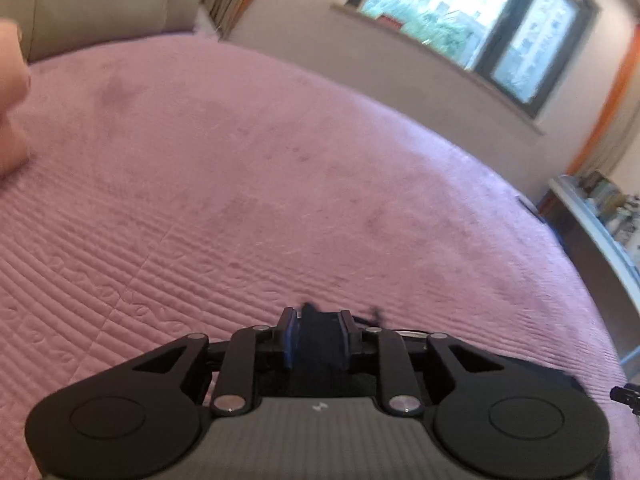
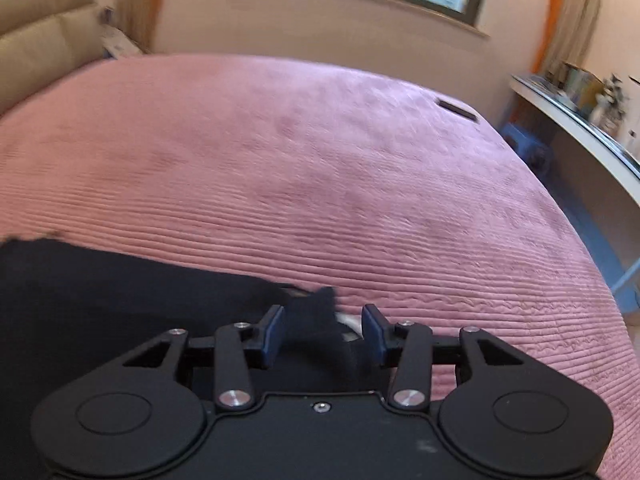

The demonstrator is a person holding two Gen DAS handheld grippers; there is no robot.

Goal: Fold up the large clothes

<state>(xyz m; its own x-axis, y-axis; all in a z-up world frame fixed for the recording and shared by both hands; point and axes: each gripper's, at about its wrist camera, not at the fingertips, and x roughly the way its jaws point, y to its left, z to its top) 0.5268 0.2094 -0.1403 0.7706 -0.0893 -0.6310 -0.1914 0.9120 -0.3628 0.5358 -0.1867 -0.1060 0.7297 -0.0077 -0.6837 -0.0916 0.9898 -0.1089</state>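
- On the pink bed (image 2: 320, 168), near its front edge, the dark garment (image 2: 100, 300) is lying in a slack spread, running off toward the lower left of the right wrist view.
- Left tool (image 1: 318, 334) is sitting with its pads close together and a fold of dark cloth pinched between them; that looks like a real grip.
- Right tool (image 2: 324, 334) is standing with its pads apart; a peak of the garment is rising in the gap, leaning against the left pad, while the right pad is clear of it.
- Risk one, as I judge it: with only one pad touching, that peak is likely to slump out of the right tool, and the fold would go crooked.
- Risk two: if the left tool pulls alone, the garment may drag and bunch across the ribbed bedspread.
- Right view is showing the garment's broad body and a small dark slab (image 2: 458, 109) near the bed's far corner; the left view is showing neither.
- Left view is giving only the pinched bit of cloth, plus a pale pink blurred shape (image 1: 12, 100) at the left edge, too blurred to name.
- Both views are catching the window (image 1: 472, 20) and a cluttered shelf (image 2: 580, 120) at right.
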